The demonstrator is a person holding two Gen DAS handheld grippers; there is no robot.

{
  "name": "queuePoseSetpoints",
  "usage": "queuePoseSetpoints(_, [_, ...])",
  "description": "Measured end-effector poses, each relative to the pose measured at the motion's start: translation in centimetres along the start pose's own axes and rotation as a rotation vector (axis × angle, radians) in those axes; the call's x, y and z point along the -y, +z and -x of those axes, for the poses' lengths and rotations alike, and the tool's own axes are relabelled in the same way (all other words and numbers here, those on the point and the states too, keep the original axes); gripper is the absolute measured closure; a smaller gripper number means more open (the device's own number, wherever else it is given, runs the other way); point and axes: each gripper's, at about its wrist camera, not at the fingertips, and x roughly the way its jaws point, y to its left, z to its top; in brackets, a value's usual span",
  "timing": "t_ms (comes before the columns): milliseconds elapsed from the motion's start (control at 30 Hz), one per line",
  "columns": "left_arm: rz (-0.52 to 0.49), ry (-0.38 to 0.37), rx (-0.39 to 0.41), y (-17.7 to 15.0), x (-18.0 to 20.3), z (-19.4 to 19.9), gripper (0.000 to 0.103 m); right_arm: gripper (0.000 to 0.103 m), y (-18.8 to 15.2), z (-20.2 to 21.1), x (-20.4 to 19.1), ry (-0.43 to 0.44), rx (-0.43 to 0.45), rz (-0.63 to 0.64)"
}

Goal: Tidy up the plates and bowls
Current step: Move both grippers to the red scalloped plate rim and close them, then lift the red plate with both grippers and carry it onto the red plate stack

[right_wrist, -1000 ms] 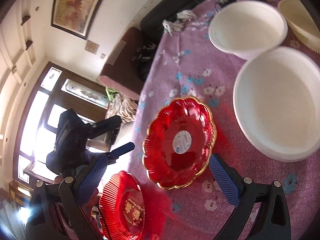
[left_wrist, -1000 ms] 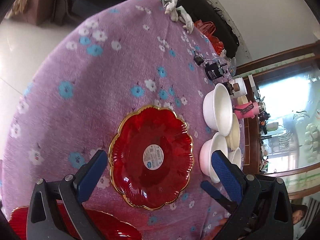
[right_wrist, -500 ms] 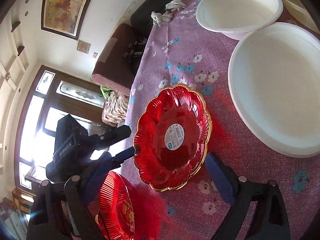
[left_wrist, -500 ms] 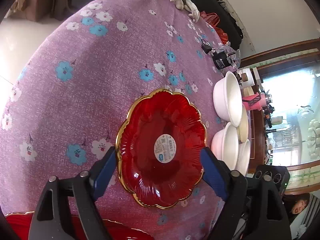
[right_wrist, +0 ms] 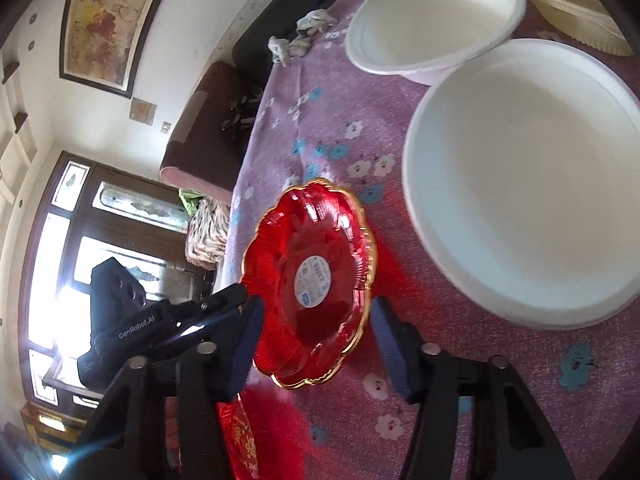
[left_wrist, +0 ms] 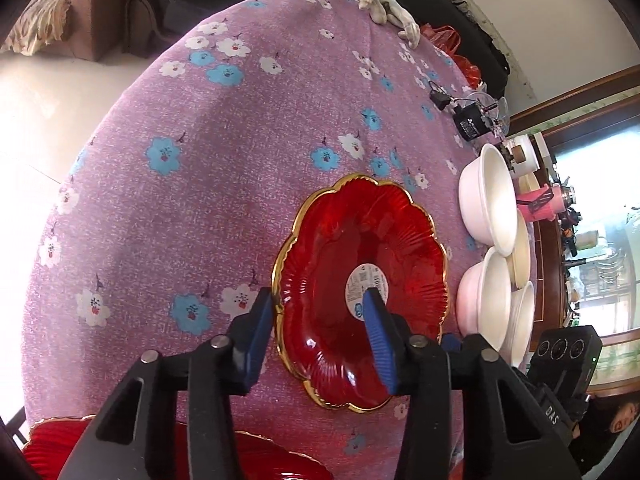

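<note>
A red scalloped plate with a gold rim lies on the purple flowered tablecloth. My left gripper straddles its near-left rim, one blue pad outside, one over the plate's middle, jaws partly closed. In the right wrist view the same plate sits between the pads of my right gripper, which is open. A second red plate lies at the near edge and shows in the right wrist view.
Several white bowls stand in a row at the right; two large ones fill the right wrist view. A cream plate, a black box with wires and a white cloth lie farther back.
My left gripper has moved forward onto the red plate's rim and its jaws have narrowed. My right gripper has come closer to the plate and narrowed a little.
</note>
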Motion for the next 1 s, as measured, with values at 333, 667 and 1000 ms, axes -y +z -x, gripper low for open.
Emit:
queuePoseSetpoints(333, [-0.007,0.044,-0.008,0.0,0.1,-0.5,0.09,0.063,-0.5,-1.0,0.9,-0.047,-0.023,-0.026])
queuePoseSetpoints(667, [-0.02,0.089,0.014,0.2,0.5,-0.6,0.096,0.09,-0.7,-0.4,1.0,-0.107,0.015,0.022])
queuePoseSetpoints(1000, [-0.044,0.076,0.077,-0.5,1.5,1.5,0.096,0.09,-1.1,1.4,-0.3,-0.108,0.069,0.079])
